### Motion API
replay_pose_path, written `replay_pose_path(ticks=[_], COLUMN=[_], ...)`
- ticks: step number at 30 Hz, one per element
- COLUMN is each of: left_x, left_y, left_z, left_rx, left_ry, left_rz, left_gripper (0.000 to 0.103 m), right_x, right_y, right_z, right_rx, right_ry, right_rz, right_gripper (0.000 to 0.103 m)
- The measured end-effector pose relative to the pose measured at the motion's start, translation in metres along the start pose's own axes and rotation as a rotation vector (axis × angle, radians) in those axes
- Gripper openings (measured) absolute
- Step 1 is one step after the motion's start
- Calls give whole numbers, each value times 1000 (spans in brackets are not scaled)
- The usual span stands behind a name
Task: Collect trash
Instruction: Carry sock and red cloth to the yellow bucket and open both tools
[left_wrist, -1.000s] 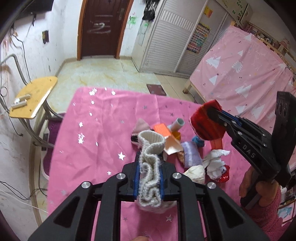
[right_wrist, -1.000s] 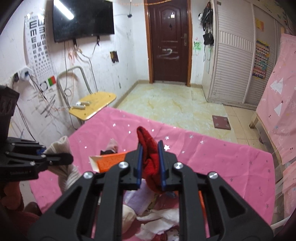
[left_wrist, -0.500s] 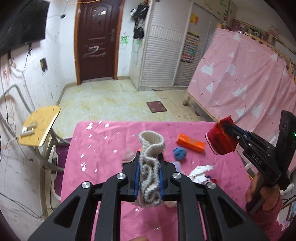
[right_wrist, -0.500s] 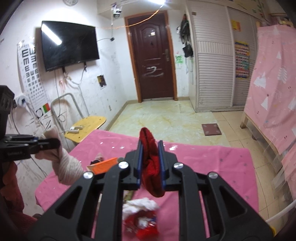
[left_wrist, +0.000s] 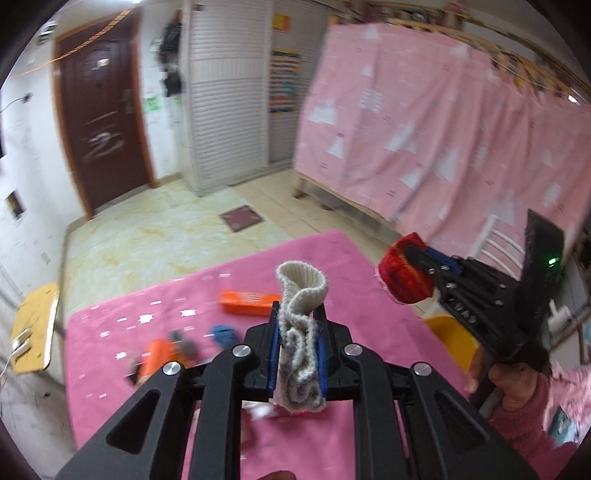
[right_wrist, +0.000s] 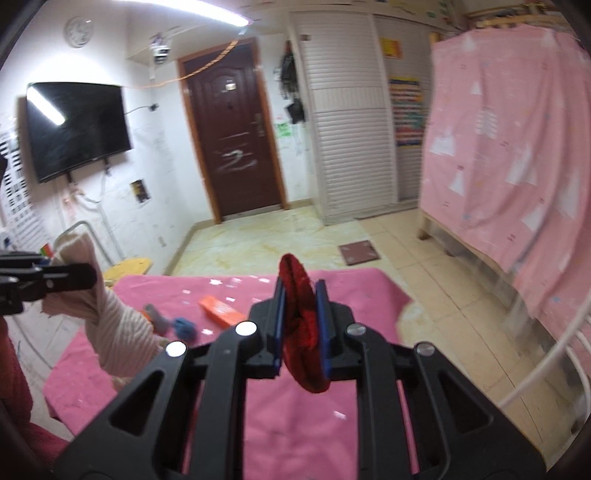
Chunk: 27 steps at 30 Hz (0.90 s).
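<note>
Trash on the pink tablecloth (left_wrist: 325, 258), left to right in the left wrist view: one orange packet (left_wrist: 157, 360) at the near left, one grey lump (left_wrist: 184, 341) beside it, one blue scrap (left_wrist: 224, 334), one long orange box (left_wrist: 248, 302) lying flat further back. All blurred; finer detail cannot be read. Count on cloth: four pieces visible, plus a white scrap partly hidden under the gripper frame.

Left gripper (left_wrist: 297, 350): jaws closed tight on one cream knitted sock (left_wrist: 301, 295), ribbed cuff standing above the fingers, body bunched between the blue pads. Held above the table.

Right gripper (right_wrist: 300, 328): jaws pinched on one red knitted sock (right_wrist: 301, 314), fuzzy, folded, drooping below the pads. Held above the table's right part, well apart from the pieces on the cloth.

Yellow object (left_wrist: 448, 338) just off the table's right edge, below the right gripper; identity cannot be told.
</note>
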<state>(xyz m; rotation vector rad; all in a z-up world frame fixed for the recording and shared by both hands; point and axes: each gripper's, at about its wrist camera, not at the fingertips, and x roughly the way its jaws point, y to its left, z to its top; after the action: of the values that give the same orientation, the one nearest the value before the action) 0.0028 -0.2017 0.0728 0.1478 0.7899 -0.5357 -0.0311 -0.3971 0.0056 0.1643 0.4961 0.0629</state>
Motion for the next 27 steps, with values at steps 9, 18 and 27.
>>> replay_pose_path(ticks=[9,18,27], left_x=[46,77,99], left_y=[-86,-157,-221], left_z=[10,9,1], left_rx=[136,227,286], left_ry=[104,147,185], left_rz=[-127,-200,-283], left_gripper=[9,9,9], right_x=[-26,-49,-63], right_y=[-87,-140,-181], right_z=[-34,-63,-86], right_rx=[113,194,256], right_ry=[30,51,101], right_rz=[-155,-242,-259], right_gripper=[15,15,15])
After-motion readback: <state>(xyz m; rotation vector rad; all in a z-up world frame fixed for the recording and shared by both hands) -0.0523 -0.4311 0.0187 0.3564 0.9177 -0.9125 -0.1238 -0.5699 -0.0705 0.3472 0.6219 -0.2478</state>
